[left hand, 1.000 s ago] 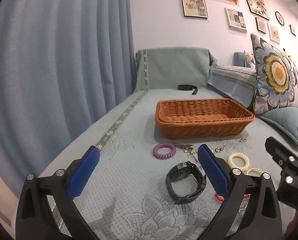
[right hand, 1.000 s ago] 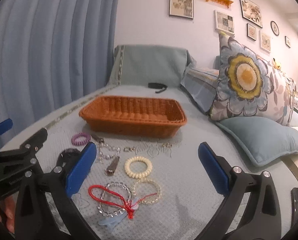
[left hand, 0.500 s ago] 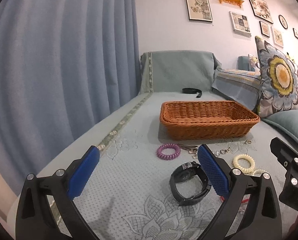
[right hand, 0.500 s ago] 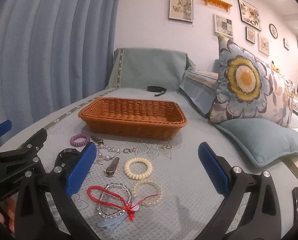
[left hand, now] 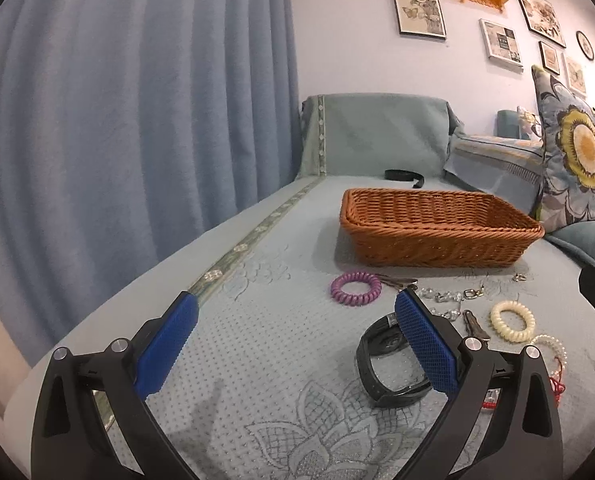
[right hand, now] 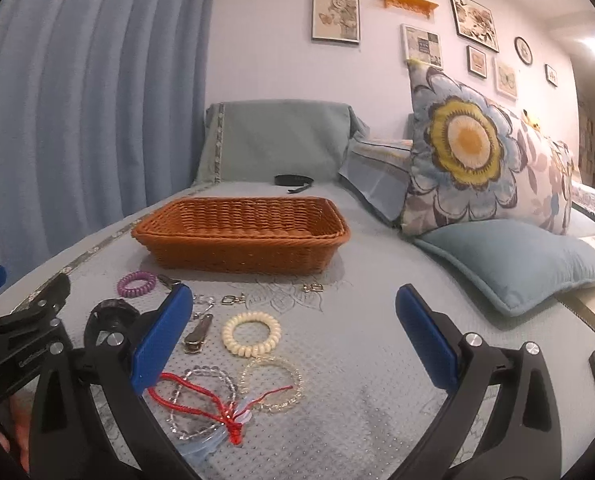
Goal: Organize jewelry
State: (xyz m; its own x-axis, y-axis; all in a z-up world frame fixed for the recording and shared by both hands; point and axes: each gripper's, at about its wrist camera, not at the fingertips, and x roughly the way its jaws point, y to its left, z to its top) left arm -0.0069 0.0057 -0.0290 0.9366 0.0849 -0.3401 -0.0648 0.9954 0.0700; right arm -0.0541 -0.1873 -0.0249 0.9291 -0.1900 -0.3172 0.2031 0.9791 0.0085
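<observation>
An empty brown wicker basket [left hand: 437, 224] [right hand: 241, 236] stands on the grey-green sofa cover. In front of it lie a purple coil band [left hand: 355, 288] [right hand: 136, 283], a black watch [left hand: 381, 360] [right hand: 111, 312], a cream coil band [left hand: 512, 319] [right hand: 251, 333], a nail clipper [right hand: 197, 332], a pearl bracelet [right hand: 271, 384], a clear bead bracelet with red cord [right hand: 201, 400] and small metal clasps [right hand: 233, 300]. My left gripper [left hand: 297, 340] is open and empty, low over the cover, left of the watch. My right gripper [right hand: 297, 340] is open and empty above the bracelets.
A blue curtain [left hand: 117, 120] hangs on the left. A flowered cushion [right hand: 469, 160] and a plain blue cushion [right hand: 513, 260] lie at the right. A black strap [right hand: 293, 180] lies behind the basket. Framed pictures hang on the wall.
Both grippers have tipped up slightly and come lower, so the basket and jewelry sit lower in view. Nothing was taken hold of; the jewelry has not moved.
</observation>
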